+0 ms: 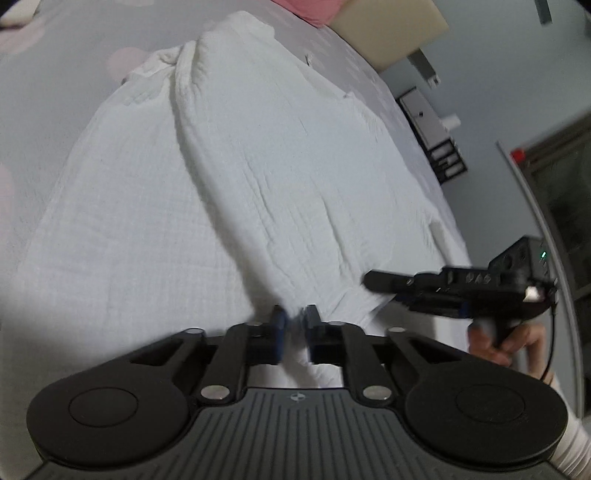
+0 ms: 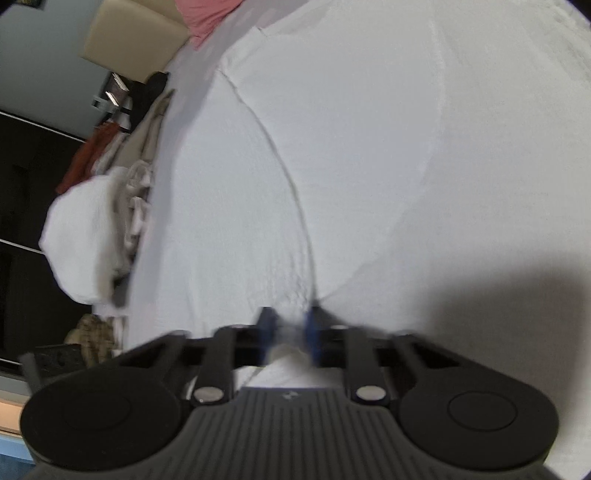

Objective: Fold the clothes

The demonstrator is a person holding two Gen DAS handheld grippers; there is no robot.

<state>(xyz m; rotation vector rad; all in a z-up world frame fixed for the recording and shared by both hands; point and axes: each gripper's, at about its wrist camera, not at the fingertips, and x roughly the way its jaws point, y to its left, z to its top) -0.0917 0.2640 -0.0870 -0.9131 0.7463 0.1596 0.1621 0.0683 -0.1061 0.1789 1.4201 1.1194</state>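
Observation:
A white crinkled garment lies spread along the bed, with a long fold ridge running up its middle. My left gripper is shut on the garment's near edge, white cloth bunched between its blue-padded fingers. To its right, the other gripper body shows side-on, held by a hand. In the right wrist view the same white garment fills the frame, creased in a curved line. My right gripper is shut on a pinch of that cloth at the near edge.
The bed sheet is pale with faint pink patches. A pink cloth and beige headboard sit at the far end. A pile of white and red clothes lies off the bed's left side. A door frame stands right.

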